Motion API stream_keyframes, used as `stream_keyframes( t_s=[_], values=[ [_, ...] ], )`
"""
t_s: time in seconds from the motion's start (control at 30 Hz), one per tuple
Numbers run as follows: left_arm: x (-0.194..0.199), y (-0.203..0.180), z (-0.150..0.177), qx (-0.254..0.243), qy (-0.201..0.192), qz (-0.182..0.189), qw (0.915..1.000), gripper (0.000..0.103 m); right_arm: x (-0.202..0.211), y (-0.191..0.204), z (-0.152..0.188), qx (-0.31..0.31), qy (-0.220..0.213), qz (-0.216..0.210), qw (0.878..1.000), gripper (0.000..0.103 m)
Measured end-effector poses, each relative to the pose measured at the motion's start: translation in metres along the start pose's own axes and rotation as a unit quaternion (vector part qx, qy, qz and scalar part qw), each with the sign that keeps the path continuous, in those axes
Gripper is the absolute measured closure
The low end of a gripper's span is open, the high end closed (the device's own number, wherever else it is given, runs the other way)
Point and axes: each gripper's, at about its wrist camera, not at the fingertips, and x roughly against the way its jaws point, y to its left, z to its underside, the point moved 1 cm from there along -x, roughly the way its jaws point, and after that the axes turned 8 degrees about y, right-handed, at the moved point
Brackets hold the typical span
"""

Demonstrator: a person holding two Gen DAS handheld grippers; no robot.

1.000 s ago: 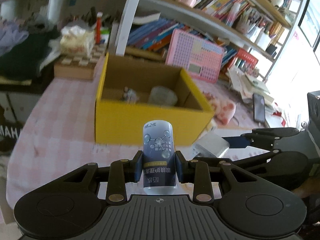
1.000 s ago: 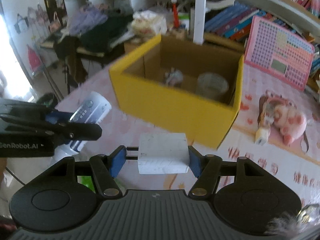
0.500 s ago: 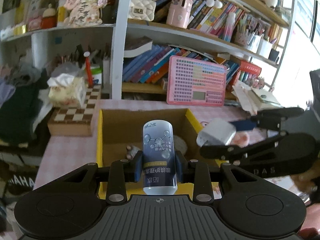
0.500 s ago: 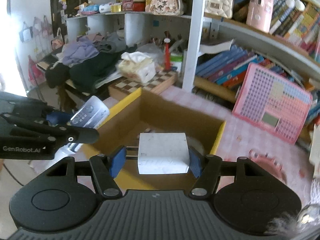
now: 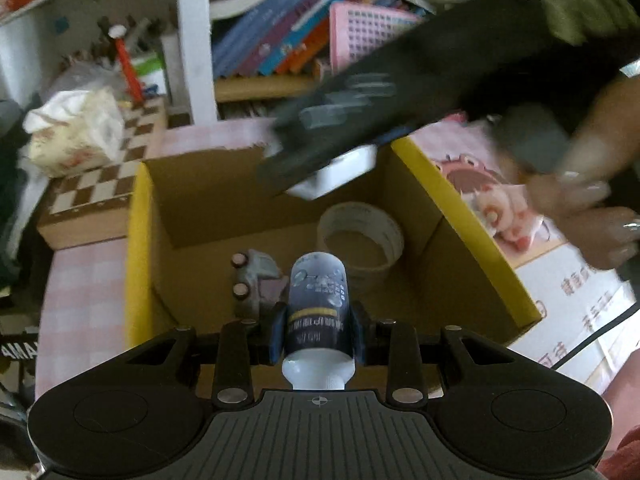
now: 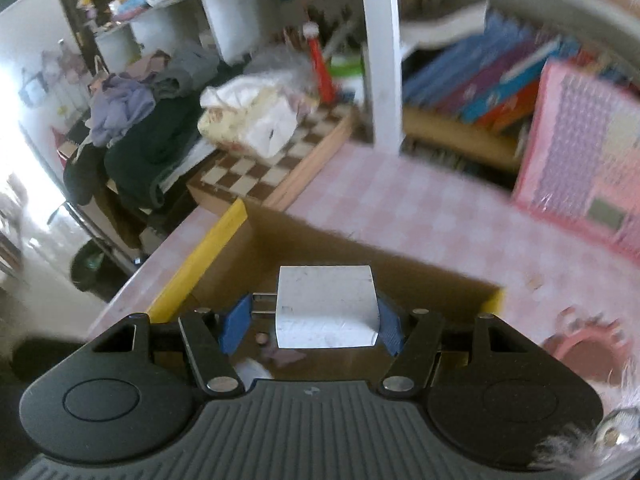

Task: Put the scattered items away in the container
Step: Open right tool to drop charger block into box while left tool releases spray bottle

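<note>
The left gripper holds the bottle over the box; the right gripper holds the plug there too; go low, then let go gently.

A yellow-rimmed brown box, a pink-checked tablecloth and a brown-and-white chessboard are shown; the white block is perhaps a charger.

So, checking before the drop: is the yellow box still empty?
No, the yellow box already holds a tape roll and a small toy.
</note>
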Motion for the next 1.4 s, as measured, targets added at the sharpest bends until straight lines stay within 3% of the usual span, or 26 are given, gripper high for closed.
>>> stream_keyframes(
  t_s=[0.1,0.37,0.73,0.87,1.0,1.4],
  values=[
    [-0.013,-0.004,-0.006,-0.008,0.015,0.001,0.9999,0.072,-0.031,0.005,-0.008,-0.011,0.035,-0.008,0.999,0.040],
    [-0.040,-0.010,-0.005,-0.018,0.062,-0.005,0.9979,0.072,-0.092,0.007,-0.014,-0.010,0.091,0.025,0.995,0.040],
    [-0.052,-0.010,0.003,-0.012,0.082,-0.008,0.9965,0.072,-0.115,0.002,-0.020,-0.027,0.101,0.040,0.994,0.040],
    [-0.044,-0.013,0.005,-0.023,0.067,-0.010,0.9974,0.070,-0.112,0.004,-0.019,-0.025,0.094,0.036,0.995,0.039],
    [-0.028,-0.014,0.006,-0.029,0.042,-0.016,0.9986,0.054,-0.097,0.008,-0.020,-0.015,0.082,0.024,0.996,0.034],
    [0.044,-0.030,0.027,-0.037,-0.056,-0.031,0.9972,0.032,-0.006,0.021,-0.007,-0.011,0.001,0.008,1.000,0.034]
  ],
)
